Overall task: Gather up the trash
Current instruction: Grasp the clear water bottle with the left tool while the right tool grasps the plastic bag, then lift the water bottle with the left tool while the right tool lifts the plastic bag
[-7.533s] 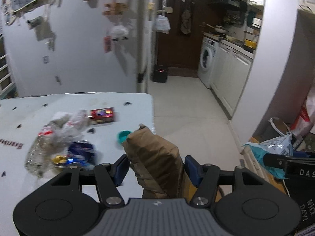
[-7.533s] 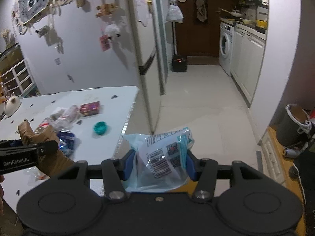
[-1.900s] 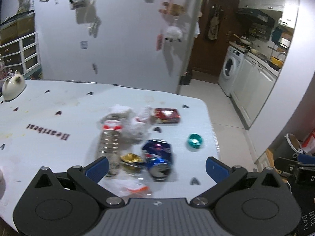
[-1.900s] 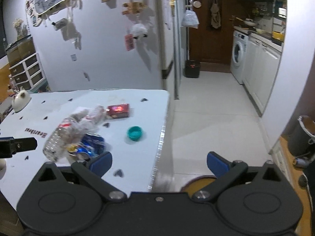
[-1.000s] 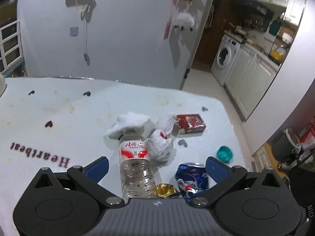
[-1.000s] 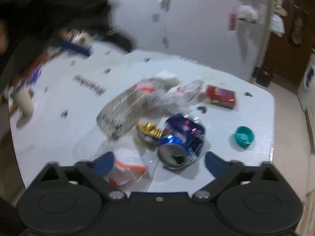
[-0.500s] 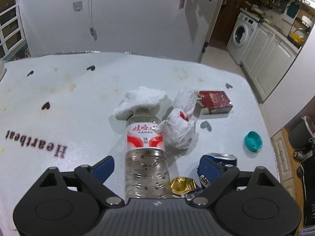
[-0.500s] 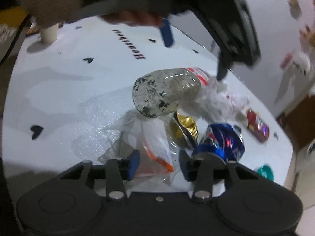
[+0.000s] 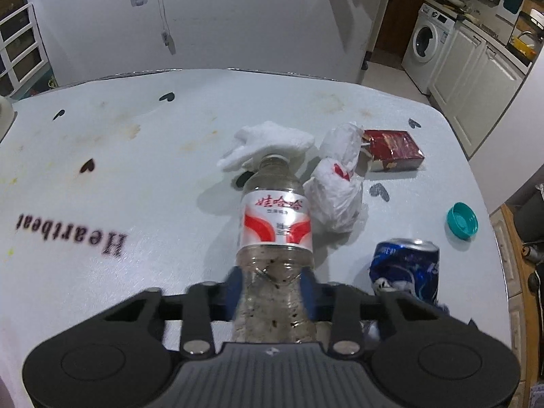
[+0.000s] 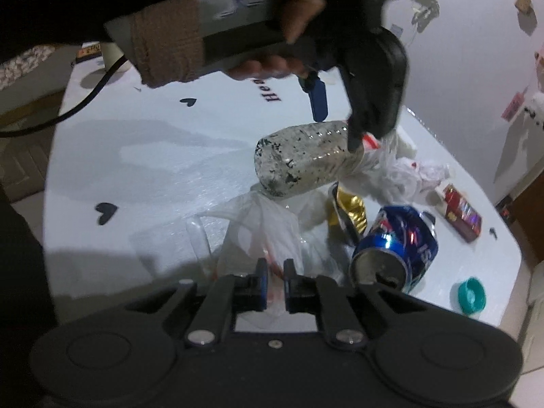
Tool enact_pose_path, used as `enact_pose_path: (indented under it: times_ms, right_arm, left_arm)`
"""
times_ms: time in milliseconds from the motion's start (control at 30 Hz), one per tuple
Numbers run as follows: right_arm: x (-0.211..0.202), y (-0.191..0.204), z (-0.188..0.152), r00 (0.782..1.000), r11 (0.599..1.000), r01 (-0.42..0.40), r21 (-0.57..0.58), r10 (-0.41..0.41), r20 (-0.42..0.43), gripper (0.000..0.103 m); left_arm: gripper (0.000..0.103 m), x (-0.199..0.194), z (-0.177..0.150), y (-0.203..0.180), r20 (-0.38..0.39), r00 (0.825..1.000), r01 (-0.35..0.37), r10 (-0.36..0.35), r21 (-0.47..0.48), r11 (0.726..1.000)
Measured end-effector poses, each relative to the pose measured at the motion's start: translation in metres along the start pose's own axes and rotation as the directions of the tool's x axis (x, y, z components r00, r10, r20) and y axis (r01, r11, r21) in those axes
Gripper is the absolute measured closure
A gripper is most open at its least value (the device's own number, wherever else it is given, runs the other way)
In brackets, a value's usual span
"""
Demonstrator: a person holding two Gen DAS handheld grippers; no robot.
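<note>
On the white table (image 9: pixel 102 204), one clear plastic bottle (image 9: pixel 275 238) lies gripped at its lower body by the left gripper (image 9: pixel 272 289). Beside the bottle: one clear plastic bag (image 10: pixel 268 234), pinched in the nearly closed right gripper (image 10: pixel 273 284); one crushed blue can (image 10: pixel 397 248); one white tissue wad (image 9: pixel 336 187); one red packet (image 9: pixel 394 149); one teal cap (image 9: pixel 462 221).

A washing machine (image 9: pixel 429 39) stands beyond (kitchen side).
</note>
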State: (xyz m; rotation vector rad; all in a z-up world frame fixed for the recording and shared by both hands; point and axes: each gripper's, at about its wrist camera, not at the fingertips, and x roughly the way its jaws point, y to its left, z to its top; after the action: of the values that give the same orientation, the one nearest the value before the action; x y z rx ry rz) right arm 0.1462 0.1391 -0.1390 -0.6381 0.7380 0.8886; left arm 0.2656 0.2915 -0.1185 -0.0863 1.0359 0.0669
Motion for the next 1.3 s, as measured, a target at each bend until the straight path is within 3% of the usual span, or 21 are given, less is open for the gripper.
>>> enact_pose_path:
  times_ms: [267, 500, 567, 1000, 1167, 1300]
  right_arm:
    - [-0.027, -0.004, -0.019, 0.999, 0.995, -0.021, 0.099, 0.026, -0.046, 0.096]
    - [-0.056, -0.014, -0.041, 0.998, 0.973, 0.016, 0.231, -0.002, -0.063, 0.098]
    - [-0.064, -0.020, -0.045, 0.998, 0.960, 0.026, 0.278, -0.010, -0.060, 0.098]
    - [-0.101, -0.055, -0.067, 0.992, 0.850, 0.117, 0.514, -0.078, -0.096, 0.101]
    - [-0.109, -0.072, -0.080, 0.998, 0.771, 0.042, 0.636, -0.010, -0.054, 0.101]
    - [-0.105, -0.078, -0.083, 0.998, 0.731, 0.011, 0.683, 0.033, -0.051, 0.101]
  left_arm:
    - [0.083, -0.019, -0.029, 0.013, 0.014, 0.999, 0.029, -0.029, -0.014, 0.999]
    - [0.048, -0.017, -0.023, 0.013, 0.037, 0.998, 0.045, -0.044, -0.022, 0.999]
    - [0.044, -0.012, -0.015, 0.008, 0.037, 0.998, 0.042, -0.042, -0.001, 0.999]
    - [0.043, 0.037, 0.011, -0.011, -0.046, 0.998, -0.028, 0.032, 0.098, 0.995]
    - [0.044, 0.035, 0.006, -0.011, -0.047, 0.999, -0.021, 0.027, 0.117, 0.993]
    - [0.044, 0.022, -0.016, -0.005, -0.051, 0.999, -0.001, 0.006, 0.107, 0.994]
